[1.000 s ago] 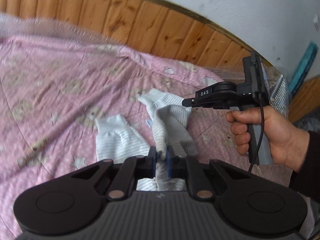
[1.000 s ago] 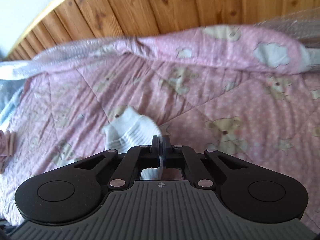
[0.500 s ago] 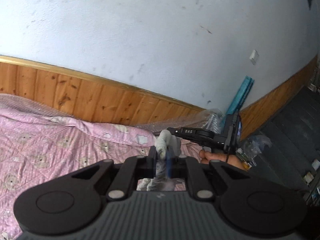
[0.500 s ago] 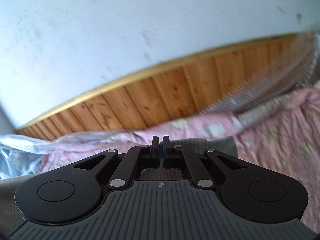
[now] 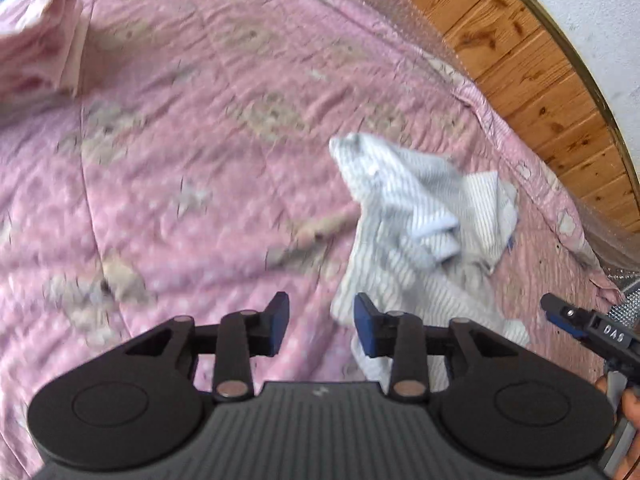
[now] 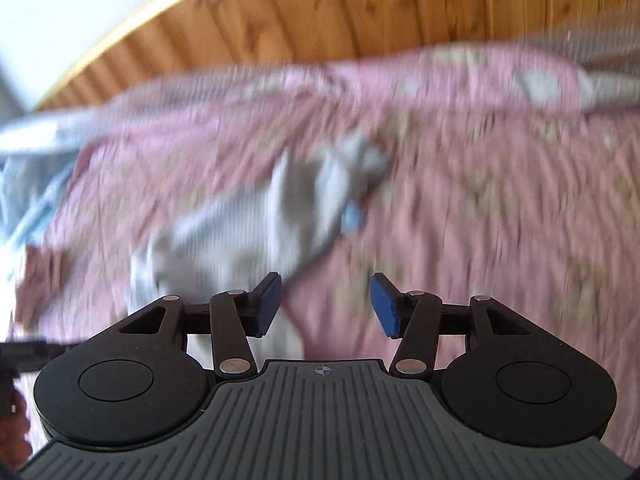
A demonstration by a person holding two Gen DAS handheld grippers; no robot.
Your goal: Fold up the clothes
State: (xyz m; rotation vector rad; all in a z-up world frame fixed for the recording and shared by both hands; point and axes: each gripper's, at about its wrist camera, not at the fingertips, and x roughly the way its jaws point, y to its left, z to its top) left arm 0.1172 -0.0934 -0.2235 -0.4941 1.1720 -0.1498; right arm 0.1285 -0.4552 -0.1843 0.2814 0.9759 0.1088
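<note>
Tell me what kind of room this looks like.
Probably a bedroom: a pink quilt printed with teddy bears covers a bed, wood panelling lines the wall, and a striped garment lies on the quilt.

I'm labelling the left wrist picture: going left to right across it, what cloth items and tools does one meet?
Pink garment at the upper left → left gripper, open → striped grey-white garment crumpled on the pink quilt → right gripper at the right edge.
</note>
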